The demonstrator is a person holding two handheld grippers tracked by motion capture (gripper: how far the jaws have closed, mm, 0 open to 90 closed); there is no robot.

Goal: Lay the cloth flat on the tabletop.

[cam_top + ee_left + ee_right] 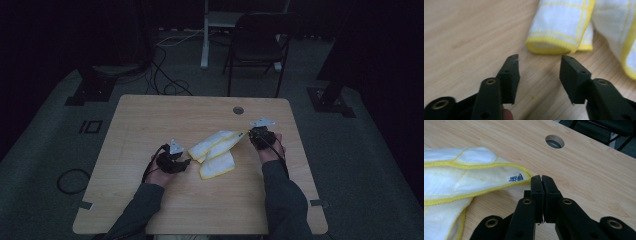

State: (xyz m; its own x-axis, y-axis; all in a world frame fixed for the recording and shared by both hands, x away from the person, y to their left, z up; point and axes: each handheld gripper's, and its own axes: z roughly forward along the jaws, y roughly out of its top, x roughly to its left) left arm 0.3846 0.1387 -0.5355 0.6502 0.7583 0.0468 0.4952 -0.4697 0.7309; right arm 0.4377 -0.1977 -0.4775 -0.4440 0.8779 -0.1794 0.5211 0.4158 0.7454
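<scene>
A white cloth (216,150) with yellow edging lies bunched and partly folded in the middle of the wooden table (150,120). My right gripper (248,134) is shut on its far right corner, and the cloth stretches from there towards the left. In the right gripper view the shut jaws (541,177) pinch the yellow hem beside a small blue label on the cloth (461,177). My left gripper (188,161) stands open just left of the cloth. In the left gripper view its jaws (539,62) hold nothing, and a folded end of the cloth (559,22) lies just beyond them.
A round cable hole (238,110) sits in the table near its far edge, also seen as the hole (554,141) beyond the right jaws. A dark folding chair (257,42) and cables stand on the floor behind the table.
</scene>
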